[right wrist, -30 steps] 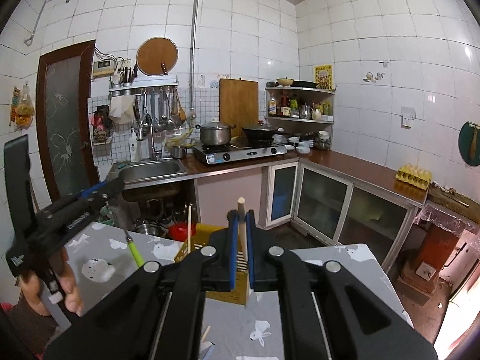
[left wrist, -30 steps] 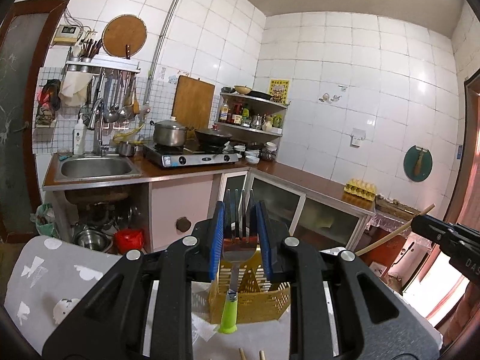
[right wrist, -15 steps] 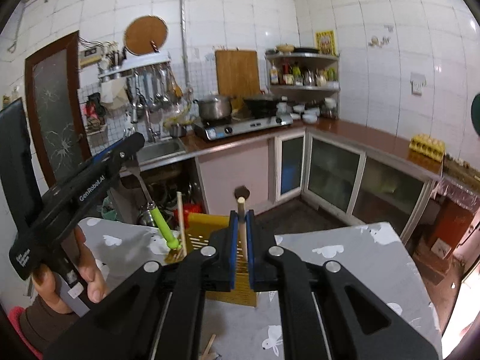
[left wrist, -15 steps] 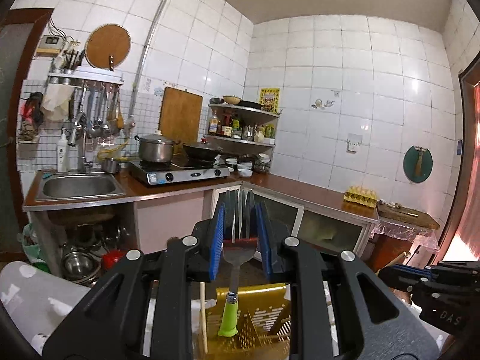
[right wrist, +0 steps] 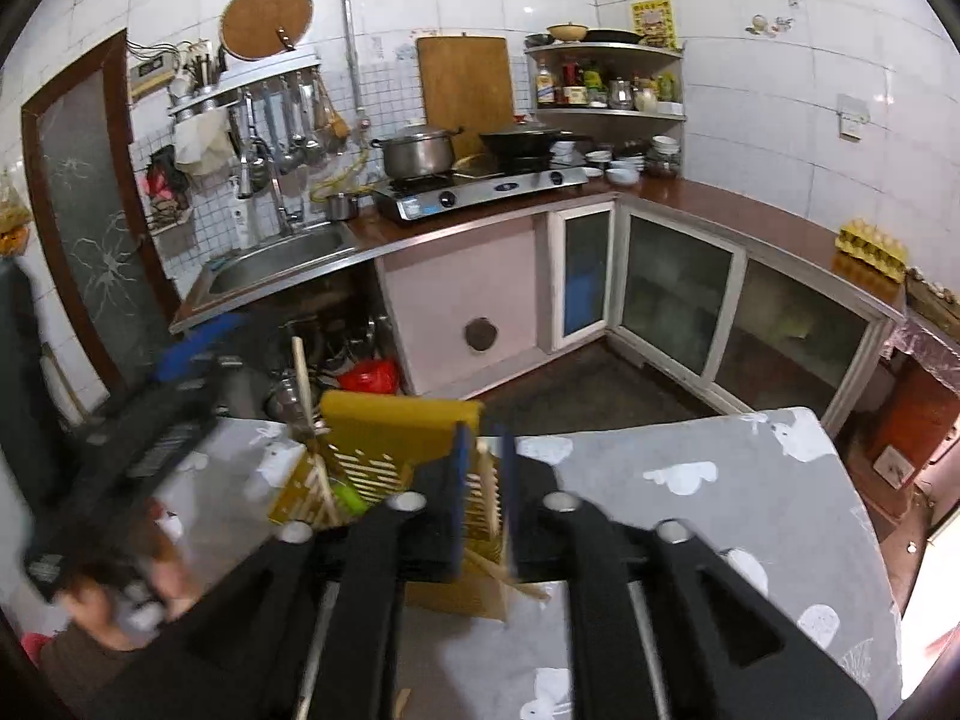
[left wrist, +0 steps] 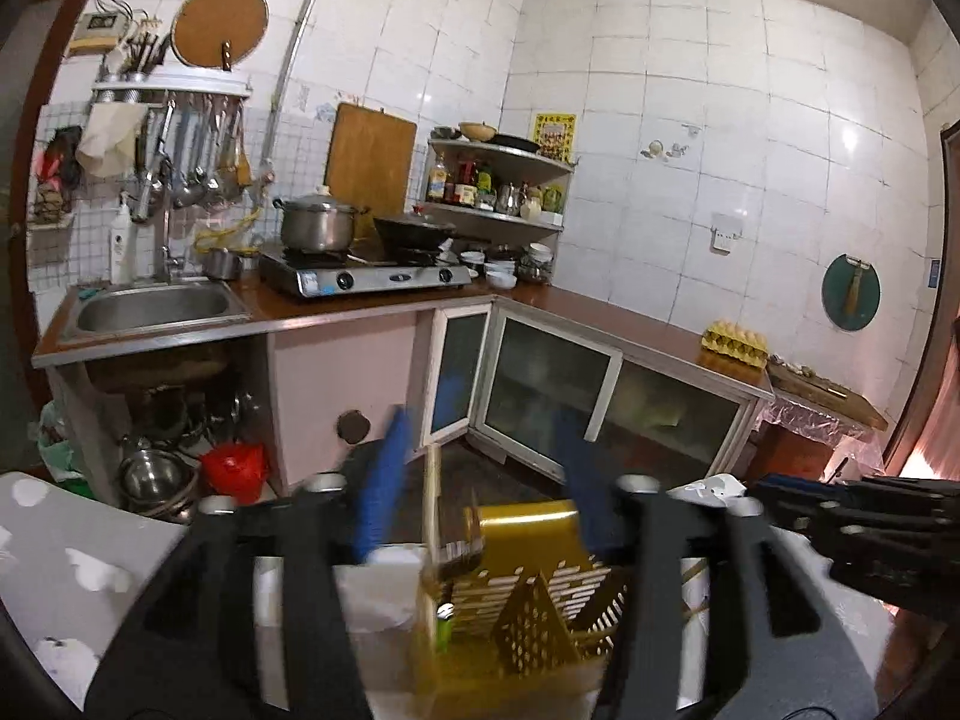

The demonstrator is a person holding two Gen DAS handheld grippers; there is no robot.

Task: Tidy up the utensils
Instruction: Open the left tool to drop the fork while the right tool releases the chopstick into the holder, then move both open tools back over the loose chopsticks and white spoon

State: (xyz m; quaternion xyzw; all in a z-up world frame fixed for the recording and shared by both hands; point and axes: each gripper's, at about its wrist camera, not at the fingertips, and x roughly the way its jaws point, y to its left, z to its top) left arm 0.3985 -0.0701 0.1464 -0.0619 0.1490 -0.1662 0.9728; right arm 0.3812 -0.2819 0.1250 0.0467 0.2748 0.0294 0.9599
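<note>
- A home kitchen with white tiled walls, seen from two cameras, one on each hand-held claw.
- Left claw [left wrist: 480, 486]: it is held just above a yellow slotted utensil basket [left wrist: 540, 525]. Its jaws have just been opening and stand wide apart, and its blue pads [left wrist: 384, 480] press on nothing.
- A fork with a green handle [left wrist: 444, 624] stands inside the basket at 6 o'clock from the left claw, near the basket's left wall. Its head is blurred.
- A wooden chopstick [left wrist: 431, 498] stands tilted in the basket, just left of the fork.
- Right claw [right wrist: 483, 480]: it is held over the same basket [right wrist: 402, 420]. Its jaws have just been opening and stand narrowly apart. A second wooden chopstick [right wrist: 491, 498] runs between the pads; the blur hides whether they touch it.
- In the right camera the left claw's black body appears at 9 o'clock, held by a hand [right wrist: 108, 606] at 8 o'clock.
- The basket rests on a table covered with a grey cloth with white shapes [right wrist: 720, 510].
- Beyond, at 12 o'clock, a steel pot [left wrist: 315, 222] sits on a gas stove [left wrist: 366, 279], and a steel sink [left wrist: 153, 306] lies at 10 o'clock.
</note>
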